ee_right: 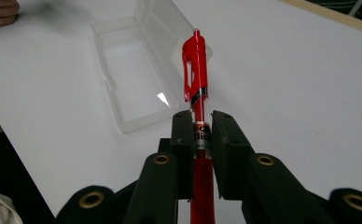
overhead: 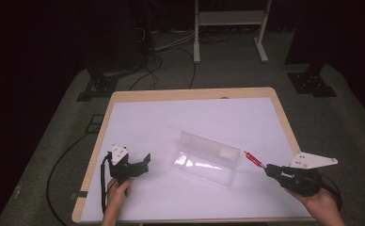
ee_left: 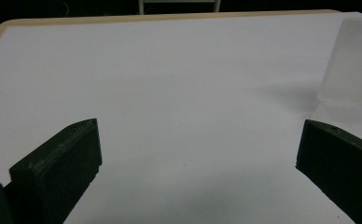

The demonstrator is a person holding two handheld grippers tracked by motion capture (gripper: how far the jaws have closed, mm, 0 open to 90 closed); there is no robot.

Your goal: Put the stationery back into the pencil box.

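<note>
A clear plastic case (overhead: pixel 204 157) lies open in the middle of the white table, its lid tilted up at the back; the same case (ee_right: pixel 139 70) is in the right gripper view and one corner of the case (ee_left: pixel 351 60) in the left gripper view. My right gripper (overhead: pixel 268 168) is shut on a red pen (overhead: pixel 254 159) just right of the case, clip end toward it. The right gripper (ee_right: pixel 201 126) clamps the red pen (ee_right: pixel 195 65) mid-barrel, above the table. My left gripper (overhead: pixel 145 162) rests at the table's left, jaws wide open and empty, seen as the left gripper (ee_left: pixel 198 154).
The white sheet (overhead: pixel 194 117) covers a wooden table (overhead: pixel 190 94). A person's fingers (ee_right: pixel 2 11) show at the far corner of the right gripper view. Cables and stand feet (overhead: pixel 171 47) lie on the floor beyond the table.
</note>
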